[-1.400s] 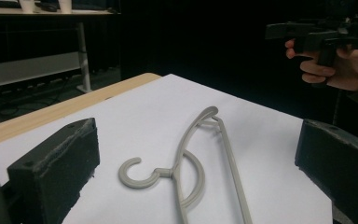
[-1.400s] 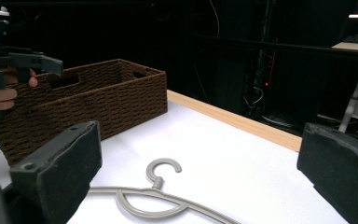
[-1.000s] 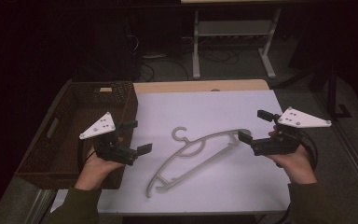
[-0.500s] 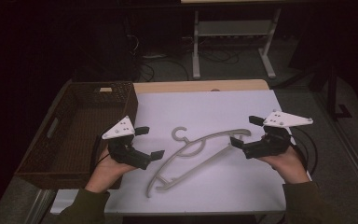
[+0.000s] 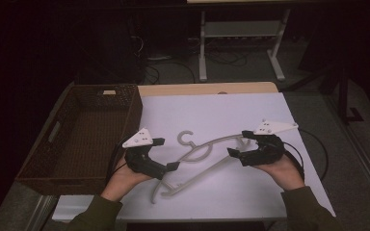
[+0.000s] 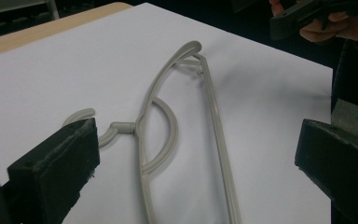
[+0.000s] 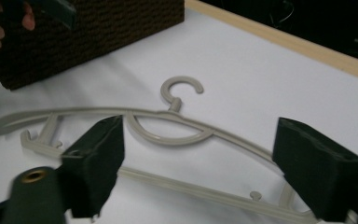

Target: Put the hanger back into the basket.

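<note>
Left gripper [image 5: 169,154]: wide open, just beside hanger [image 5: 200,156]
Right gripper [image 5: 237,143]: wide open, near far end
Advice: close squarely on each end, lift level

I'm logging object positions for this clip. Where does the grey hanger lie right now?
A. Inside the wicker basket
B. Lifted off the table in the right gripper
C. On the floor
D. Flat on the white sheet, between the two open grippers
D: the hanger lies flat on the white sheet, between the left gripper and the right gripper, both open, beside the basket.
</note>
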A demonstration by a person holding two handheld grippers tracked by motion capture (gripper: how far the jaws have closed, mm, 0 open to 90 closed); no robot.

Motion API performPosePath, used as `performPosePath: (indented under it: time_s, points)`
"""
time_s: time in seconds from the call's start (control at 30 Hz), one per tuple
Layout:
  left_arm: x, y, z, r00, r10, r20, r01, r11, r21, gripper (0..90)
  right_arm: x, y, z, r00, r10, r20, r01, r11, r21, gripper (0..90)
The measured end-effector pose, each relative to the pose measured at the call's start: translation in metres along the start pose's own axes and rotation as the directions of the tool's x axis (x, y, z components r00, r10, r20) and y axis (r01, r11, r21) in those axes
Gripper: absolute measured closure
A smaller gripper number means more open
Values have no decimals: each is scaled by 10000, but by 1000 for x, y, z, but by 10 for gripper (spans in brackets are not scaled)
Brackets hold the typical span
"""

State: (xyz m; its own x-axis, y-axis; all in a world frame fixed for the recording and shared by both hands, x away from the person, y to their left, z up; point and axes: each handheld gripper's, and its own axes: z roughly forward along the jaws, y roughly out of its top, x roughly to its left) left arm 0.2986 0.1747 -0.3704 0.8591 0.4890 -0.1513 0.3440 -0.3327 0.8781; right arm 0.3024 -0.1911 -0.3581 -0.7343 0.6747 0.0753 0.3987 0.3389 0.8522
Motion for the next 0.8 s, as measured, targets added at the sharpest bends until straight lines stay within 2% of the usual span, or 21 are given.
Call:
performPosePath:
  time_s: [0.03, 0.07, 0.1, 0.13, 0.17, 0.2, 0.23, 0.27, 0.3, 0.33, 0.37, 0.4, 0.43, 0.47, 0.5, 0.53, 0.57, 0.6, 0.7, 0.8]
  points:
    - [0, 0, 0, 10000, 0, 0, 0, 10000, 0, 0, 0, 0, 0, 10000, 0, 0, 0, 10000, 0, 192]
    - [0, -2, 2, 10000, -22, 23, 22, 10000, 24, 0, 0, -2, 4, 10000, -30, -17, 30, 9999, 166, 250]
    - [0, -2, 2, 10000, -22, 23, 22, 10000, 24, 0, 0, -2, 4, 10000, -30, -17, 30, 9999, 166, 250]
    - [1, -4, 3, 10000, -11, 51, 11, 10000, 70, 0, 0, -4, 8, 10000, -24, -74, 27, 9994, 331, 327]
    - [1, -4, 3, 10000, -11, 51, 11, 10000, 70, 0, 0, -4, 8, 10000, -24, -74, 27, 9994, 331, 327]
    - [2, -5, 4, 10000, -28, 37, 28, 10000, 33, 0, 0, -6, 12, 9999, -54, -111, 60, 9984, 558, 407]
    - [2, -5, 4, 10000, -28, 37, 28, 10000, 33, 0, 0, -6, 12, 9999, -54, -111, 60, 9984, 558, 407]
    - [3, -6, 5, 10000, -69, 48, 69, 10000, 15, 0, -1, -8, 17, 9999, -66, -78, 71, 9972, 747, 483]
    - [3, -6, 5, 10000, -69, 48, 69, 10000, 15, 0, -1, -8, 17, 9999, -66, -78, 71, 9972, 747, 483]
    - [3, -8, 6, 9999, -121, 121, 121, 9999, -6, 0, -1, -10, 22, 10000, -86, -12, 87, 9953, 966, 593]
    - [3, -8, 6, 9999, -121, 121, 121, 9999, -6, 0, -1, -10, 22, 10000, -86, -12, 87, 9953, 966, 593]
    - [3, -8, 8, 9998, -128, 161, 128, 9999, 24, 0, -1, -11, 26, 9998, -155, 160, 135, 9927, 1197, 663]
    - [3, -8, 8, 9998, -128, 161, 128, 9999, 24, 0, -1, -11, 26, 9998, -155, 160, 135, 9927, 1197, 663]
    - [3, -10, 9, 9998, -98, 196, 97, 9999, 82, 0, -2, -12, 29, 9997, -183, 187, 157, 9909, 1335, 723]
    - [3, -10, 9, 9998, -98, 196, 97, 9999, 82, 0, -2, -12, 29, 9997, -183, 187, 157, 9909, 1335, 723]
    - [2, -10, 10, 9997, -90, 215, 87, 9999, 124, 0, -3, -14, 32, 9997, -208, 136, 187, 9901, 1394, 783]
    - [2, -10, 10, 9997, -90, 215, 87, 9999, 124, 0, -3, -14, 32, 9997, -208, 136, 187, 9901, 1394, 783]
    - [2, -11, 11, 9997, -89, 235, 85, 9998, 182, 0, -5, -16, 34, 9998, -172, 119, 152, 9889, 1475, 838]
    - [2, -12, 12, 9997, -82, 225, 78, 9998, 194, 0, -6, -18, 38, 9997, -186, 175, 157, 9876, 1560, 892]
    - [3, -13, 12, 9997, -114, 223, 109, 9997, 205, 0, -9, -22, 43, 9998, 19, 222, -58, 9846, 1748, 894]
